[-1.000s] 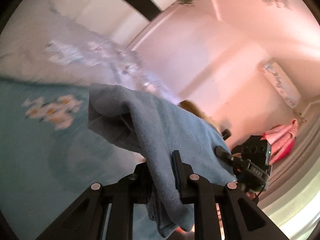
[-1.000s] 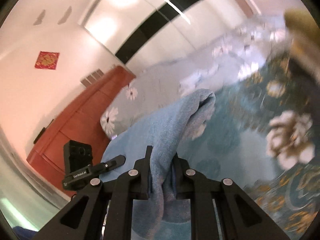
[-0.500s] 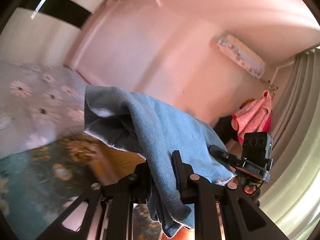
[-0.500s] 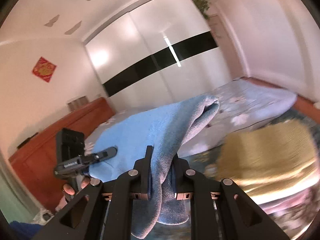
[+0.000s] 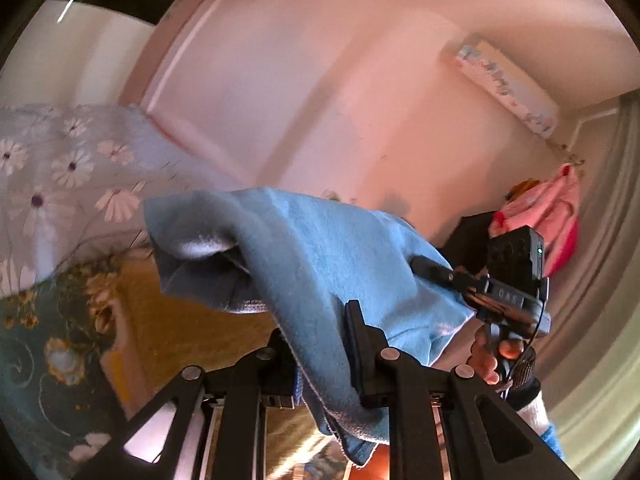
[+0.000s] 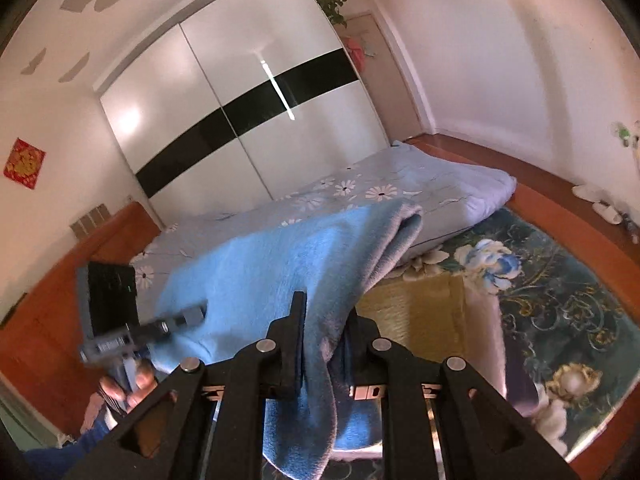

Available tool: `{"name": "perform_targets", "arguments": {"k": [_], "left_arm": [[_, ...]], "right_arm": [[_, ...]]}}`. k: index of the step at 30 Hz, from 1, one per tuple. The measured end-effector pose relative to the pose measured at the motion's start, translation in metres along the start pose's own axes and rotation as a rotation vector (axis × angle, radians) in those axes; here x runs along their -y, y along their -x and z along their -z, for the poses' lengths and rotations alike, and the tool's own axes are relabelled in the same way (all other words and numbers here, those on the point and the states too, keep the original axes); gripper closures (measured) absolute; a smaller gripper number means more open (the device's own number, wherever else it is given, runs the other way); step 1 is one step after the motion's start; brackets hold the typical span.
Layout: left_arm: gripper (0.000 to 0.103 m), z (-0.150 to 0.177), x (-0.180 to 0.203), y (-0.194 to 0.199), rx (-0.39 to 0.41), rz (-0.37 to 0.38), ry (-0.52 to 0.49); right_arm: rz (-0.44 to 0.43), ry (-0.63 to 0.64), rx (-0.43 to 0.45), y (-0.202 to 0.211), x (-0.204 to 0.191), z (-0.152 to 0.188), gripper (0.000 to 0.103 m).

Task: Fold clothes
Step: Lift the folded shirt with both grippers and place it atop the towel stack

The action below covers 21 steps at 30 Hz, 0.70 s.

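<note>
Holding the blue fleece (image 5: 320,248) aloft above the bed (image 6: 400,184), each hand-held gripper (image 5: 320,344) (image 6: 324,340) clamped on an edge, I judge it soft, light, droopy, best gripped at corners.

Both hand-held grippers have swung up from the bed, carrying the blue towel (image 6: 280,264); a yellow mat (image 6: 416,312) now lies below.

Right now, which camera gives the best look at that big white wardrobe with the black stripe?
The right wrist view: the wardrobe stands whole behind the bed, both sliding doors showing. The left wrist view catches only a blurred corner of it at the top left edge.
</note>
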<state>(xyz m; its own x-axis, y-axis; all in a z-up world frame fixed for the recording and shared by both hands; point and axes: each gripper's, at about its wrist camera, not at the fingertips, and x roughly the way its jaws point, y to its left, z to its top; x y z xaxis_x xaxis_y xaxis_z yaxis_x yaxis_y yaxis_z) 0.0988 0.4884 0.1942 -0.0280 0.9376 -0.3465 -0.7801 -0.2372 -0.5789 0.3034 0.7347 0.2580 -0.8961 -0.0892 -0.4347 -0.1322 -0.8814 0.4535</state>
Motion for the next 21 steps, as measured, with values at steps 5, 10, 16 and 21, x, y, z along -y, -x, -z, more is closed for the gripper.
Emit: {"name": "perform_targets", "arguments": {"k": [5,10,16,21], "left_arm": [[0.084,0.025,-0.040,-0.028,-0.085,-0.051,0.106],[0.079,0.030,-0.045,-0.010,-0.090,-0.034,0.119],[0.062,0.033,-0.039,0.037,-0.020,-0.101,0.102],[0.045,0.009,-0.012,0.048,0.089,-0.146,0.095]], "right_arm": [[0.043,-0.112,-0.144,-0.066,0.063,0.042,0.086],[0.000,-0.123,-0.116,-0.062,0.075,0.053,0.084],[0.054,-0.074,-0.064,-0.026,0.065,0.049,0.081],[0.131,-0.056,0.008,0.000,0.055,0.047,0.080]]}}
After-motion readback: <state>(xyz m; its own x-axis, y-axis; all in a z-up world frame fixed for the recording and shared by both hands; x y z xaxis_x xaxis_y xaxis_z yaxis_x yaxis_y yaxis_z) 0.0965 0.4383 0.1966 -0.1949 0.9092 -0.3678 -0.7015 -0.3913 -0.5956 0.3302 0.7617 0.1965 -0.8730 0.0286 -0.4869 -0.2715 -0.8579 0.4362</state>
